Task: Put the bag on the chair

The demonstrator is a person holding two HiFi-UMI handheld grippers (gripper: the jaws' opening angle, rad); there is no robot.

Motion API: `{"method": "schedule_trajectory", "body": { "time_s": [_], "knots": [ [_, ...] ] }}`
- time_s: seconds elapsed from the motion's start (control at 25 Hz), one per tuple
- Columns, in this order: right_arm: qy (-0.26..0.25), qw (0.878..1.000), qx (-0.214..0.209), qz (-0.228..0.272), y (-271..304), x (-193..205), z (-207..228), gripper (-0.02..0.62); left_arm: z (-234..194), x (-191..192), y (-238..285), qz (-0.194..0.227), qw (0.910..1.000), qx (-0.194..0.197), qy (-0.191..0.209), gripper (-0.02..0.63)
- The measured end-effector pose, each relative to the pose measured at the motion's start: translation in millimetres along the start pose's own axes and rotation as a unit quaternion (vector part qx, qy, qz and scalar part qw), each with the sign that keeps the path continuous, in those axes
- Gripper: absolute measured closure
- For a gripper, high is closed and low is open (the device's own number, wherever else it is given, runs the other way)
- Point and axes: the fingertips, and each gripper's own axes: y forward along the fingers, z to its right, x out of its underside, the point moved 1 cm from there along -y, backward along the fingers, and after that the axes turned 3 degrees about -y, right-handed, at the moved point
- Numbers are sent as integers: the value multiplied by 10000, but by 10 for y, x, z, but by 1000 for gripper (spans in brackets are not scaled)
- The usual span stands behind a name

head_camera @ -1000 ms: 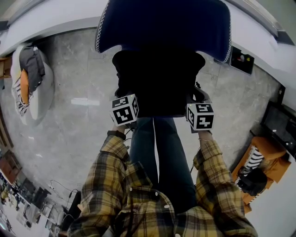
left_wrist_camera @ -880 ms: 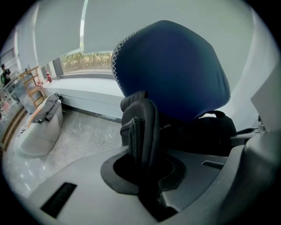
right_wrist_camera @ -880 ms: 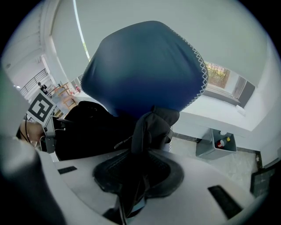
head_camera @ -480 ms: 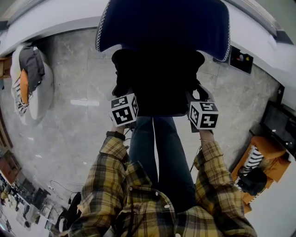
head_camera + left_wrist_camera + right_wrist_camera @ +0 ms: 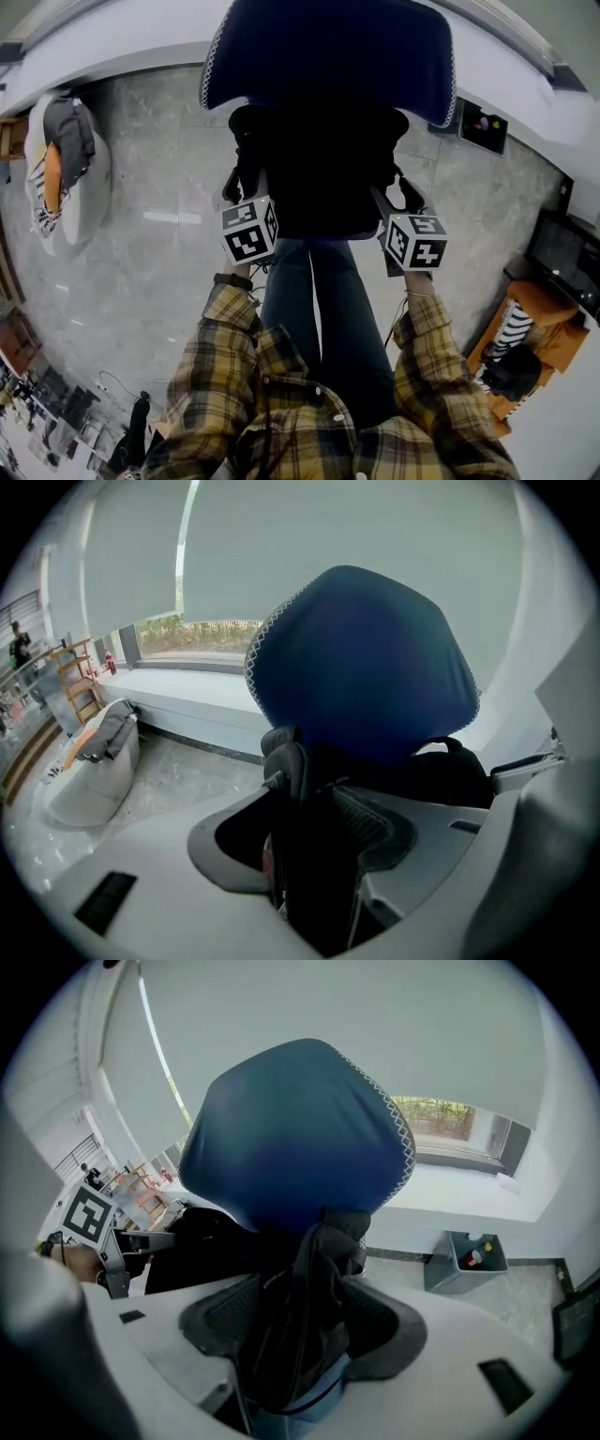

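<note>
The black bag (image 5: 319,173) sits on the seat of the blue chair (image 5: 328,56), leaning against the padded backrest, so the task looks all but done. The left gripper (image 5: 242,187) and right gripper (image 5: 392,195) flank it, each pointed down at the bag. Their jaws have just been opening and stand wide apart. A dark strap (image 5: 298,827) of the bag runs up between the left jaws, and a bunched fold of black fabric (image 5: 305,1307) stands between the right ones. Neither pair presses on what lies between it, which reads as a release: the seat carries the bag, not the person. A hold at both sides suits a soft bag, keeping it level and upright. Plaid sleeves (image 5: 225,347) frame the scene above the grey stone floor (image 5: 159,253). A pale beanbag (image 5: 70,178) lies well apart at left, and a small bin (image 5: 467,1258) stands by the wall.
</note>
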Motion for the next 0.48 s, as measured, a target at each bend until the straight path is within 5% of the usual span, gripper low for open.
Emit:
{"method": "schedule_trajectory", "body": {
  "time_s": [0.48],
  "knots": [
    [353,9971,-258,615,-536,-492,-189,337,191,-487,-516,443,9990,96,53,399]
  ]
}}
